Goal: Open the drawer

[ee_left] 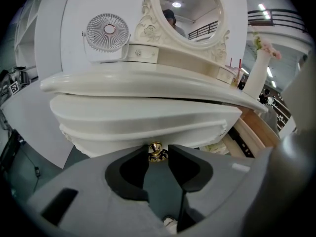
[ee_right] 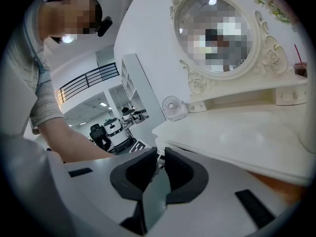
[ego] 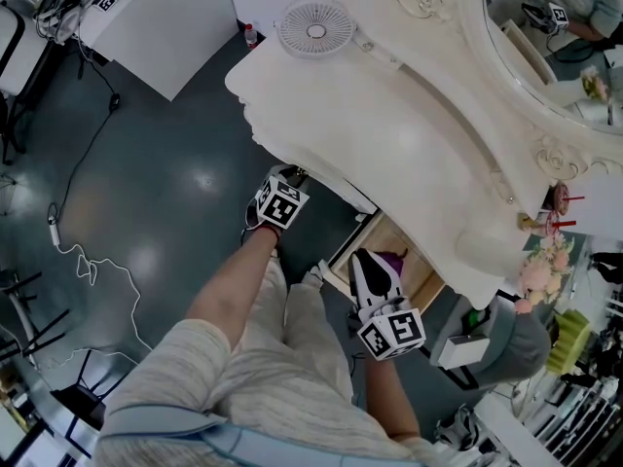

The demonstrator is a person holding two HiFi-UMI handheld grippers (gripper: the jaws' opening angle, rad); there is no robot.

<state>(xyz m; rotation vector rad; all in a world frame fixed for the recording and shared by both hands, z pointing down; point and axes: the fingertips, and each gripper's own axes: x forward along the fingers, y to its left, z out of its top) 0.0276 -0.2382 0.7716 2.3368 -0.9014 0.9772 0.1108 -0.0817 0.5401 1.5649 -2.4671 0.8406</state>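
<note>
- Head view: the left arm (ego: 232,285) reaches forward and down, and the left claw (ego: 284,195) sits at the white surface's (ego: 389,134) front edge.
- Only the left gripper view shows it pinching the gold knob (ee_left: 156,151) of the shut drawer (ee_left: 143,125). The drawer runs side to side and faces the person.
- Right gripper view: the right claw (ee_right: 159,158) is barely apart and empty.

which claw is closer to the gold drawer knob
Left. The left claw grips the gold knob itself; the right claw is off to the side by the open drawer, clear of that knob.

Overhead; tool views seemingly close, facing dresser (ego: 389,144).
</note>
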